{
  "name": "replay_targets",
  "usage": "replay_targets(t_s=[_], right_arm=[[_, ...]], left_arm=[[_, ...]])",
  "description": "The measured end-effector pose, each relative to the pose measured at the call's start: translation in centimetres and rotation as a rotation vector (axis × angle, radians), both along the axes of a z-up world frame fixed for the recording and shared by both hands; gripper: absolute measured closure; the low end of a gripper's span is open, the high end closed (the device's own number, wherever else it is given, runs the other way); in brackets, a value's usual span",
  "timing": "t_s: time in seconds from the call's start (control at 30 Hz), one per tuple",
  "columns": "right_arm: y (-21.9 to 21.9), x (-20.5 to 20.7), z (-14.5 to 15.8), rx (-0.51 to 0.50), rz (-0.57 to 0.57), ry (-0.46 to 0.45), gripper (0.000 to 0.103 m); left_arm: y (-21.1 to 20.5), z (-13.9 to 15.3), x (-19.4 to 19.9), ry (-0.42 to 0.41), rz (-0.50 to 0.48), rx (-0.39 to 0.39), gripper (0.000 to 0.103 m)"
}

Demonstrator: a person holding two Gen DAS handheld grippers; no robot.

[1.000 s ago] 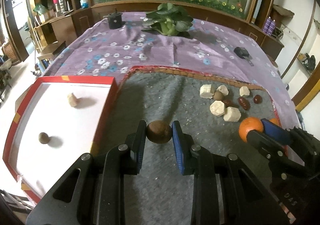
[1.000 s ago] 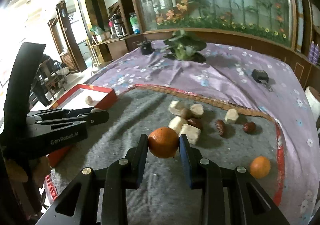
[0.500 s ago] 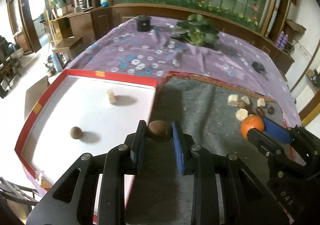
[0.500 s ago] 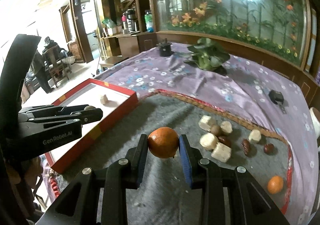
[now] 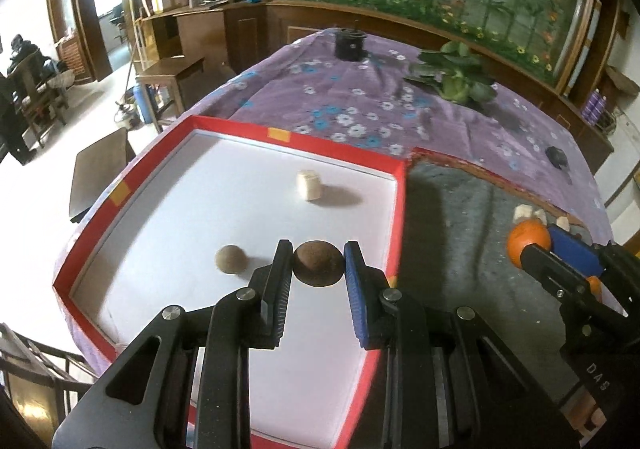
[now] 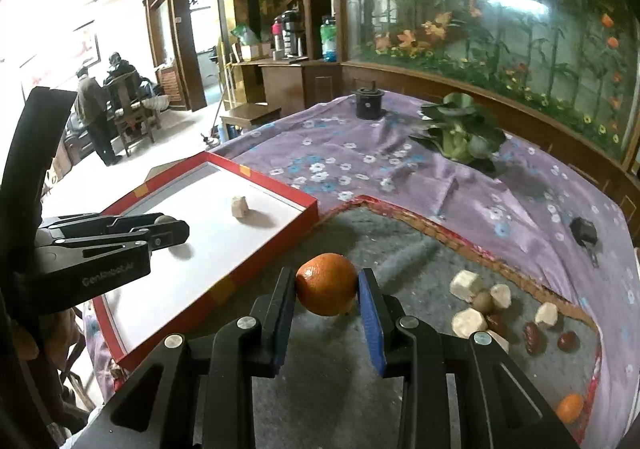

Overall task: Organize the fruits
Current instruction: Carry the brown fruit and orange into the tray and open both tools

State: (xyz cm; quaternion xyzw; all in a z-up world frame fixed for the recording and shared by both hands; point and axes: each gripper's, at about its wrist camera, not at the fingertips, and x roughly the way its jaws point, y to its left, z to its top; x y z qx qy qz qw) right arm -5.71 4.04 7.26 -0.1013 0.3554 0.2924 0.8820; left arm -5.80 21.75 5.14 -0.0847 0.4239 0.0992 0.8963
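We have our left tool clenched on a round brown fruit, which sits squeezed between the black pad and the blue pad above the white floor of the shallow red-rimmed box. Two things lie in that box: a smaller tan round fruit just to the left of our left tool's tip, and a pale cream cut chunk farther in, toward the far wall. Neither touches the other.

Our right tool grips a round orange citrus fruit between its pads, and it hangs over the grey felt mat, beside the box's near right wall. In the left wrist view that same orange shows at the right edge, over the mat.

On the mat, to the right, sits a loose cluster of pale cream chunks with a few dark reddish-brown dates among them, and a second small orange lies apart near the mat's red border.

The mat and box rest on a worktop under a purple flowered cloth, which also carries a leafy green vegetable and a black cylindrical pot at the far side.
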Motion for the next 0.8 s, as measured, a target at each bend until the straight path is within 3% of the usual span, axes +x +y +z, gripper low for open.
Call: replay_targets(t_s=[0.57, 0.8], right_arm=[[6.6, 1.7, -0.7, -0.032, 0.112, 0.006, 0.072], [9.3, 2.7, -1.9, -0.028, 0.170, 0.050, 0.072]], left_arm=[[3.9, -2.0, -0.7, 0.038, 0.074, -0.008, 0.078], [4.9, -2.9, -0.8, 0.056, 0.094, -0.017, 0.078]])
